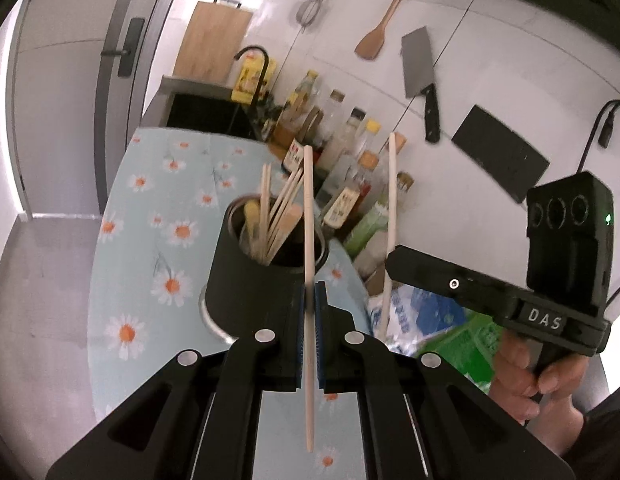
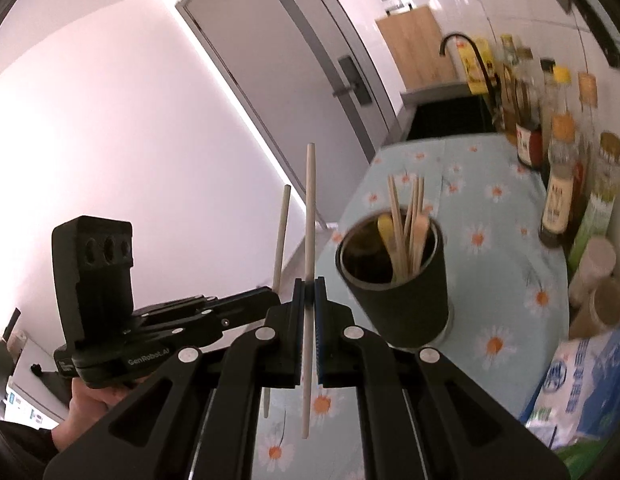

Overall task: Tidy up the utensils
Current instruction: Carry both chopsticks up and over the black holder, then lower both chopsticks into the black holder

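Two grippers, one pale chopstick apiece! Left gripper (image 1: 310, 300) has its pads clamped tight on a chopstick (image 1: 308, 216), held upright. Right gripper (image 2: 308, 296) pinches its own chopstick (image 2: 310, 208) the same way. Just beyond, the black utensil cup (image 1: 250, 280) stands on the daisy tablecloth (image 1: 150, 216), more chopsticks inside.

two hand-held grippers (image 1: 310, 300) (image 2: 309, 292), each pinching one pale chopstick (image 1: 308, 280) (image 2: 308, 280); one black utensil cup (image 1: 254, 280); one cleaver (image 1: 419, 76), one wooden spatula (image 1: 375, 36), one strainer (image 1: 311, 10).
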Motion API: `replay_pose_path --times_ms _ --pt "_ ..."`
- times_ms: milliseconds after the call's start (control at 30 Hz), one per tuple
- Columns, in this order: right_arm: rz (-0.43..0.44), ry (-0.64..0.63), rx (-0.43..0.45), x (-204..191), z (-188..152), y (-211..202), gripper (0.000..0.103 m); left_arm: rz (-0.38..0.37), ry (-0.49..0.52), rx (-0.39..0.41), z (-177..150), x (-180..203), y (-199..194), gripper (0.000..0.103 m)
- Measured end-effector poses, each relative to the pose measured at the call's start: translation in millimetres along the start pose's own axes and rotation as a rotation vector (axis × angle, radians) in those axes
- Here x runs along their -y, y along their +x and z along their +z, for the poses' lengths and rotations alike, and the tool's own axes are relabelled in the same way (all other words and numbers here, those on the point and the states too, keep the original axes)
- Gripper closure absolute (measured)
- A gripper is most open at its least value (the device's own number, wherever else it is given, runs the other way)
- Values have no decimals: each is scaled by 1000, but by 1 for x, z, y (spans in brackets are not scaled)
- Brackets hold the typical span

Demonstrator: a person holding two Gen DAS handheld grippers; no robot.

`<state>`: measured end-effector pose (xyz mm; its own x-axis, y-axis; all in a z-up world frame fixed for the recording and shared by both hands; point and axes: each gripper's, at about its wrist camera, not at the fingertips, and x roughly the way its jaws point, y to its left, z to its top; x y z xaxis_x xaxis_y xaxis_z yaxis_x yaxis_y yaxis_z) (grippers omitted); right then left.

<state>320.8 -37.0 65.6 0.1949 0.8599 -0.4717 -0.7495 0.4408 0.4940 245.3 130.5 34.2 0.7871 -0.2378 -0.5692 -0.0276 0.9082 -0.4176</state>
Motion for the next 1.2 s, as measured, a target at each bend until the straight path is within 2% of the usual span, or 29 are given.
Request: replay_pose_path --times_ms 267,400,633,1000,1200 --pt "17 42 124 23 23 -4 97 -31 39 130 29 5 -1 99" --pt "13 39 194 27 37 -7 97 -43 23 199 45 2 -3 99" --pt "-8 46 276 37 52 0 97 -36 25 259 64 -4 4 99" --pt "-66 40 336 55 71 19 97 34 66 397 82 -3 10 99" --pt "-86 43 356 60 72 27 97 43 63 408 86 -11 26 99"
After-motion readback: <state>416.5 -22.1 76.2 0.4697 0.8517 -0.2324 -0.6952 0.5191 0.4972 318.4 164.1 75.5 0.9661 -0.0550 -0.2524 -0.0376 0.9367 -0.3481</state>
